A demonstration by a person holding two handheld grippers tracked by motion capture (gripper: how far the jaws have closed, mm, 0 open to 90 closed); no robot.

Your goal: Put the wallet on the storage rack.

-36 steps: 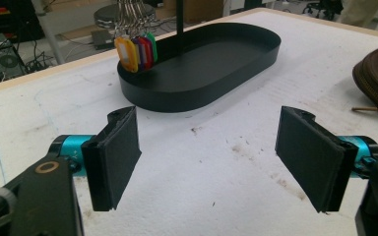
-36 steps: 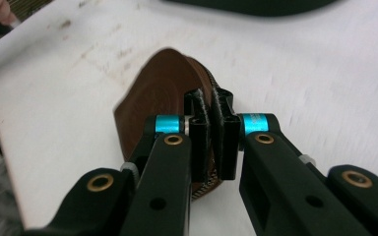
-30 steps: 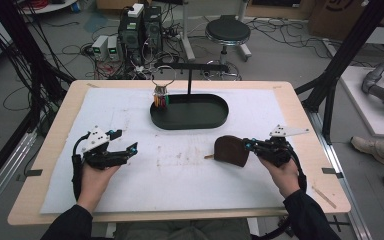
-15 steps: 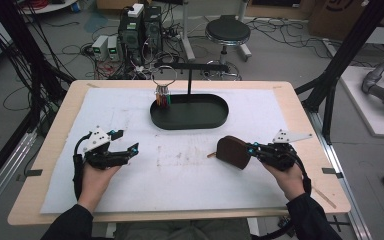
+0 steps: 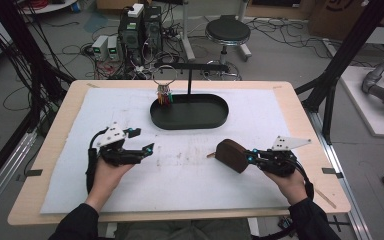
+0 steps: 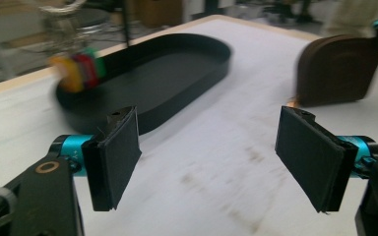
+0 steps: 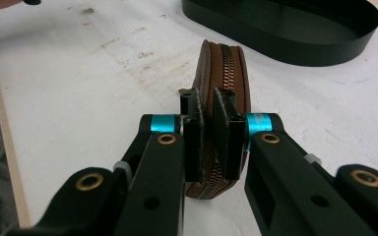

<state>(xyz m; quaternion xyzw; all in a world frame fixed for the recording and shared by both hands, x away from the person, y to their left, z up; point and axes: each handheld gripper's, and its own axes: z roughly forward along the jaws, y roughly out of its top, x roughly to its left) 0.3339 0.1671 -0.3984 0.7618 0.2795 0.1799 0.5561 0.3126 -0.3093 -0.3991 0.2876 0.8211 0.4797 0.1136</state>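
Observation:
A brown zippered pouch (image 5: 231, 155) stands on edge on the white mat, right of the middle. My right gripper (image 5: 250, 156) is shut on its near end. In the right gripper view the pads (image 7: 193, 129) press on both sides of the pouch (image 7: 226, 64) along the zipper, and the jaws have just been opening slightly with the pouch still between them. My left gripper (image 5: 142, 139) hovers left of the middle, open with nothing between its fingers. In the left gripper view it (image 6: 211, 157) faces the black tray (image 6: 177, 73) and the pouch (image 6: 337, 69).
An oval black tray (image 5: 190, 126) sits at the back centre of the mat. A black stand (image 5: 190, 75) rises from it, with a ring of coloured tags (image 5: 163, 95) hanging at its left end. The wooden table's edge (image 5: 330, 200) is close on the right.
My left gripper has shifted right, toward the middle of the mat. The right gripper and the pouch have stayed nearly in place.

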